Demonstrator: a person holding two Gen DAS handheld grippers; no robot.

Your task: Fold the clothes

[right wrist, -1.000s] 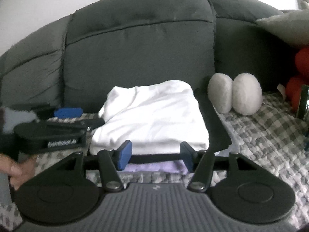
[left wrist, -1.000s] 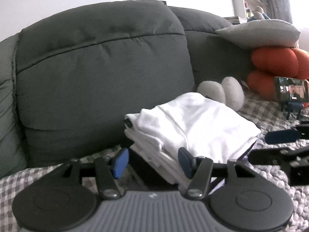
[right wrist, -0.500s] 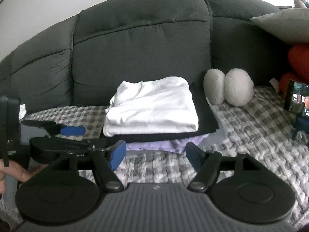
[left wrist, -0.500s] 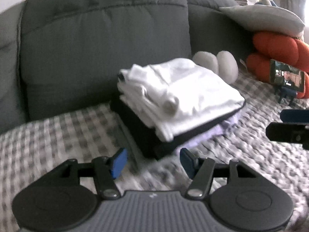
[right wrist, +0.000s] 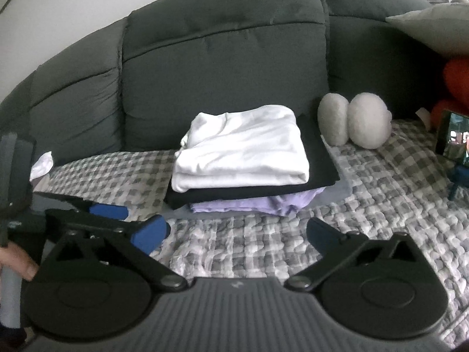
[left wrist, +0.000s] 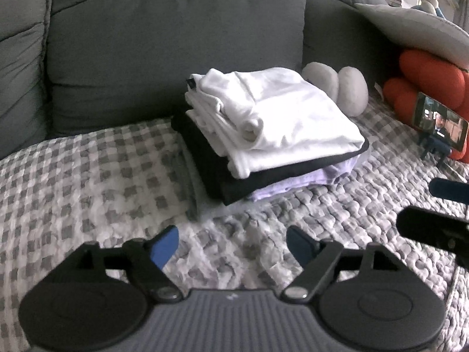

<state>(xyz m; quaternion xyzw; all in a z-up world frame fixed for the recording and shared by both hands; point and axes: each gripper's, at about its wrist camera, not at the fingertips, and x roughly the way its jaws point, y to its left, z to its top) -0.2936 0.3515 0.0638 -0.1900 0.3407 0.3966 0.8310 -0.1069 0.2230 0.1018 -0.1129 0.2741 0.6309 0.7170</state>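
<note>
A stack of folded clothes sits on the checkered blanket against the sofa back: a white garment on top, a black one under it, a lilac one at the bottom. My left gripper hovers open over the blanket, well in front of the stack, with nothing between its blue pads. My right gripper is also open and empty, in front of the stack. The left gripper's blue fingers show at the left of the right wrist view.
Dark grey sofa cushions rise behind the stack. Two grey round plush shapes lie to its right. Further right are orange cushions, a grey pillow and a phone on a stand. A small white cloth lies far left.
Both grippers have pulled back from the stack and opened wider. The stack now sits farther away in both views, with checkered blanket showing between it and the fingers.
</note>
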